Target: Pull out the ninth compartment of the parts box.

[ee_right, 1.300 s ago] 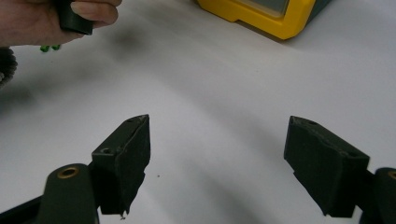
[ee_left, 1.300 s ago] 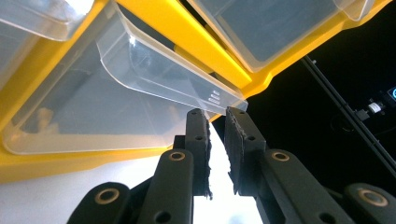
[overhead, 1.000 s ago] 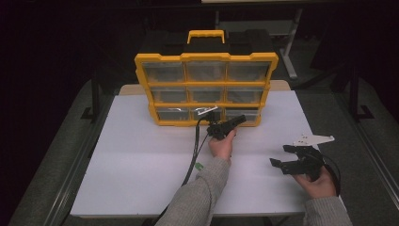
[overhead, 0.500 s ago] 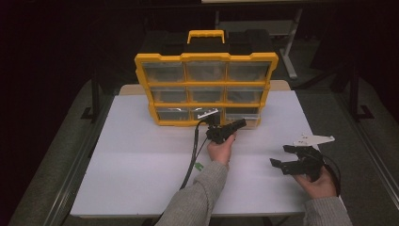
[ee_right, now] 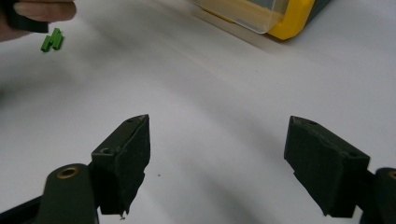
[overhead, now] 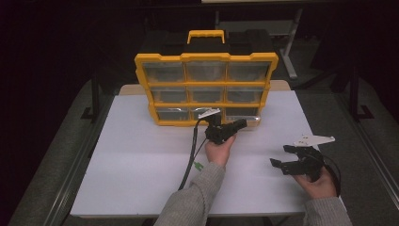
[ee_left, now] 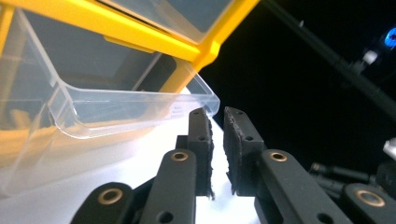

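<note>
Against the earlier high views the left gripper (overhead: pixel 240 123) has crept a little toward the far edge and sits slightly higher, closer to the bottom row of the yellow drawer organiser (overhead: pixel 205 59); the right gripper (overhead: pixel 286 157) rests in the same spot at the near right of the white table (overhead: pixel 136 165). In the left gripper view its jaws stand nearly together with a thin slit of light between the pads and nothing in it, their tips just beside the lip of the clear bottom-right drawer (ee_left: pixel 126 109), which is pulled out a little from its yellow frame; whether they touch it cannot be told. That drawer looks empty where its walls can be seen through; the other drawers are too dim to read. The right gripper's jaws gape wide over bare tabletop, holding nothing.
</note>
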